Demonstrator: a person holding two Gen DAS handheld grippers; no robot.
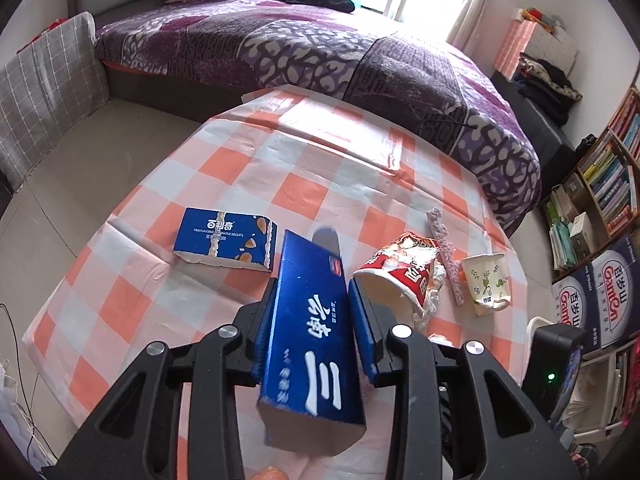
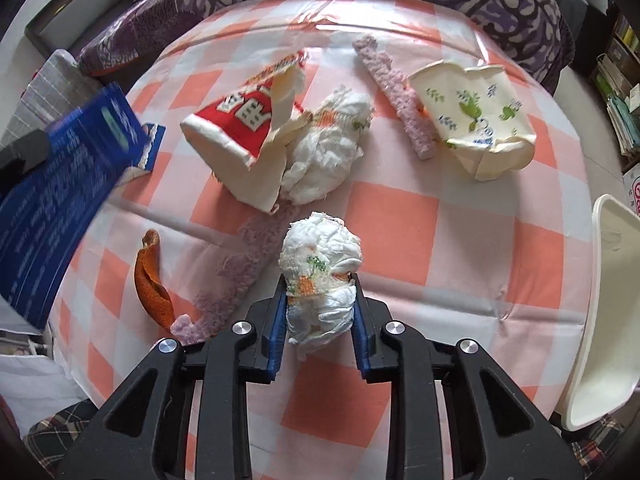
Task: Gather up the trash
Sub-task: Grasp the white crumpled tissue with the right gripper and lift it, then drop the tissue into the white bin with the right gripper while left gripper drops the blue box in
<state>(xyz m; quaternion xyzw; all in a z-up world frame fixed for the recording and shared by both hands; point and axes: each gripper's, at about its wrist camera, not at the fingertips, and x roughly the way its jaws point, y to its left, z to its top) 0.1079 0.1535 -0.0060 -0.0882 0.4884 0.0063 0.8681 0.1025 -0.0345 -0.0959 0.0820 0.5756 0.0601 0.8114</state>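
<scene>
The long blue box (image 1: 312, 332) between the fingers of the left gripper (image 1: 313, 292) hides the tablecloth (image 1: 224, 184) directly ahead of the tool and covers part of the biscuit box (image 1: 226, 240) beyond it. In the right wrist view the same long box is motion-blurred; its print cannot be read, and its near end is cut off at the left edge. The white tray (image 2: 600, 320) to the right of the right gripper (image 2: 320, 300) is cut off. The crumpled napkin (image 2: 320, 276) hides the inner faces of the pads.

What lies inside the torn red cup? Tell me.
The red cup is split open, showing bare white lining. A crumpled napkin sits against the tear. Its deeper inside is hidden in both views.
</scene>
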